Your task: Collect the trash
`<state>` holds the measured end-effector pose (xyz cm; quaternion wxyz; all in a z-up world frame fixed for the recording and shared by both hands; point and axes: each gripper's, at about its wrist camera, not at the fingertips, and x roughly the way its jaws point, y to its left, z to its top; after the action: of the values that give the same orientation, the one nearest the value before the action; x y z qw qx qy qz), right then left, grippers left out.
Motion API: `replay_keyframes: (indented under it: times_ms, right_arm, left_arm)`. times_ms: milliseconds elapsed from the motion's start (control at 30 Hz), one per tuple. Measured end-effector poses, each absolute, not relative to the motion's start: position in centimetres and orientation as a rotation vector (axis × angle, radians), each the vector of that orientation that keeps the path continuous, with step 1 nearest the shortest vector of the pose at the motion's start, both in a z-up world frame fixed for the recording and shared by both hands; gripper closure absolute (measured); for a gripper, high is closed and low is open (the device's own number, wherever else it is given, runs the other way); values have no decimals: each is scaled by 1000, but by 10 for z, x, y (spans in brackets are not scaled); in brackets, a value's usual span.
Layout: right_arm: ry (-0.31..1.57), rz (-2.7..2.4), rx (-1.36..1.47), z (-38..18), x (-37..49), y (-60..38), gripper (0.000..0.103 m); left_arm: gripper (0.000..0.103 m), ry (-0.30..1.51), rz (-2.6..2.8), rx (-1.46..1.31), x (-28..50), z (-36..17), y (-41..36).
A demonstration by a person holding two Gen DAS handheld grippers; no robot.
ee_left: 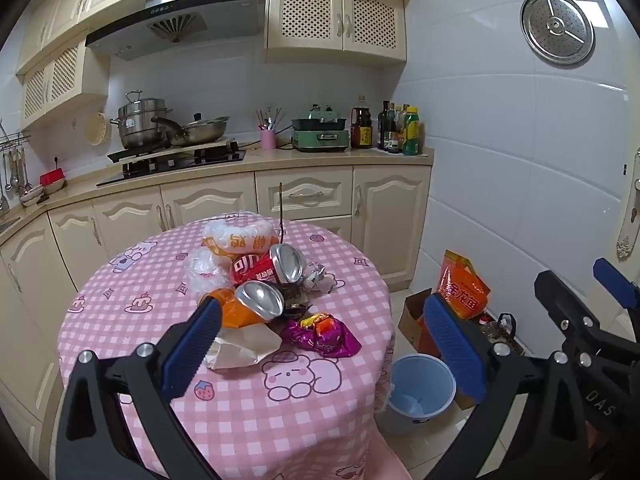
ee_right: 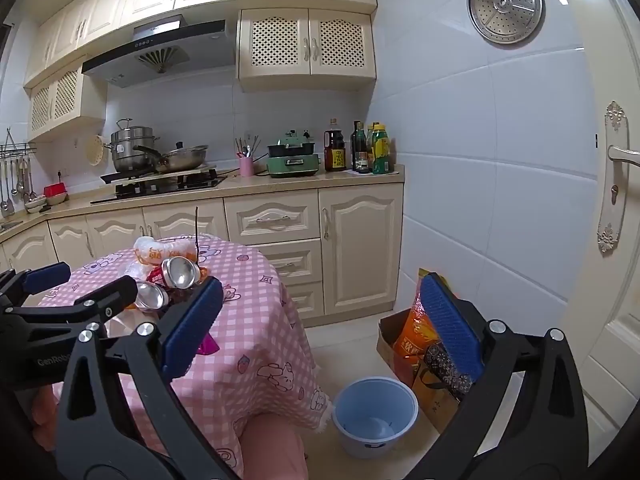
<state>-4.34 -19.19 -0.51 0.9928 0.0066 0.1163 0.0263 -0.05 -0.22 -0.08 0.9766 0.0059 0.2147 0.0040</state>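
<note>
Both grippers are held spread wide with nothing caught between the blue pads. The left gripper [ee_left: 324,344] is pointed forward and a bit downward, its black arms fanned out from the bottom of its own view. The right gripper [ee_right: 320,328] is held the same way, jaws well apart. In the left wrist view the right gripper [ee_left: 600,300] can be seen just off to the side, so the two are kept close together, side by side and not touching.

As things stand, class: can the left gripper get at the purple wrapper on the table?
Probably yes. The left gripper is open, and the purple wrapper lies at the pile's near edge, nothing on top of it.
</note>
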Motion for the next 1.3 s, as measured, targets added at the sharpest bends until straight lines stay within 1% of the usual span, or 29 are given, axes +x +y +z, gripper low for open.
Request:
replay_keyframes:
  times_ms: [1300]
  right_arm:
    - [253,47,45,-7,-41,-199,6]
  left_arm:
    - [4,440,-9,-4,3,-4,-3]
